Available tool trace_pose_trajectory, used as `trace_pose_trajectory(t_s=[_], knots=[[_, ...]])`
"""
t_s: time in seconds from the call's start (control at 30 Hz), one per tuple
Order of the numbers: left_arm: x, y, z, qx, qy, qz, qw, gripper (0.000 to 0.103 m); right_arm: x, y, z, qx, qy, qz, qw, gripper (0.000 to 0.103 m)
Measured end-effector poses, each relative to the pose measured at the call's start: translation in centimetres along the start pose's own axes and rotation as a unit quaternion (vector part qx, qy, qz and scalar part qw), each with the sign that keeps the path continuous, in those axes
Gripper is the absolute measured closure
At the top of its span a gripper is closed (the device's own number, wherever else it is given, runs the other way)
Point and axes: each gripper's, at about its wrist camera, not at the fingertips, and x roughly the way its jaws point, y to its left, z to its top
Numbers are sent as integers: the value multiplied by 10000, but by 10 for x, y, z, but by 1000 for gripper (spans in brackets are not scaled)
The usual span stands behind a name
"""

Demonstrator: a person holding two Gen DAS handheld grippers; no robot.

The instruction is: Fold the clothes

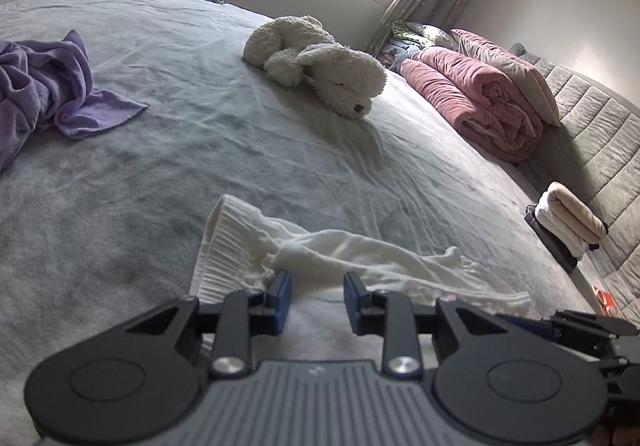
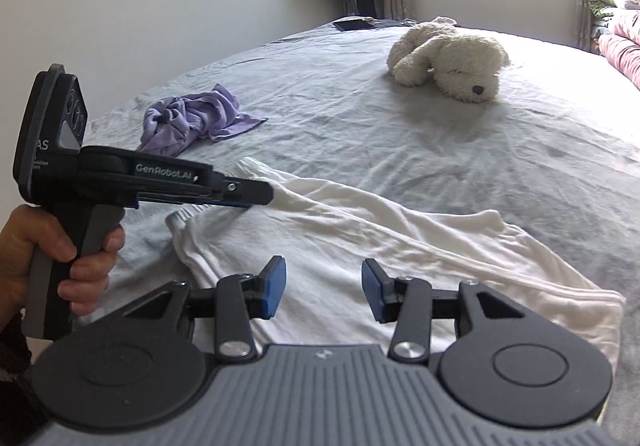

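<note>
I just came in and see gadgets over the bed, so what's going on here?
A person is folding laundry with a pair of handheld tongs. Both the left tongs and the right tongs are open above a white garment spread on the grey bed, gripping nothing. A crumpled purple garment waits further off, near a plush dog.

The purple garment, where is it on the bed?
The purple garment lies crumpled on the grey sheet, left of the plush dog, beyond the white garment.
</note>
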Motion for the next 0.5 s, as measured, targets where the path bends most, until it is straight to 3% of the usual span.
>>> trace_pose_trajectory(t_s=[0.03,0.07,0.1,0.17,0.23,0.3,0.5], knots=[[1,2,-1,25,-49,190,9998,77,-3,-9,-3,37,-24,-94,9999,56],[1,5,-1,16,-88,358,9993,92,-5,-19,-7,99,-39,-195,9998,56],[1,7,-1,-55,-119,447,9989,99,-7,-30,-10,179,-50,-312,9993,56],[-4,6,-1,-164,-240,492,9984,99,-11,-47,-14,314,-61,-483,9983,56],[-10,4,-1,-231,-366,534,9976,93,-16,-62,-17,454,-82,-595,9972,56],[-14,-6,-1,-55,-491,502,9975,71,-24,-71,-18,475,-161,-625,9968,56],[-14,-26,-10,356,-410,469,9974,68,-40,-73,-26,18,-122,-456,9989,56]])
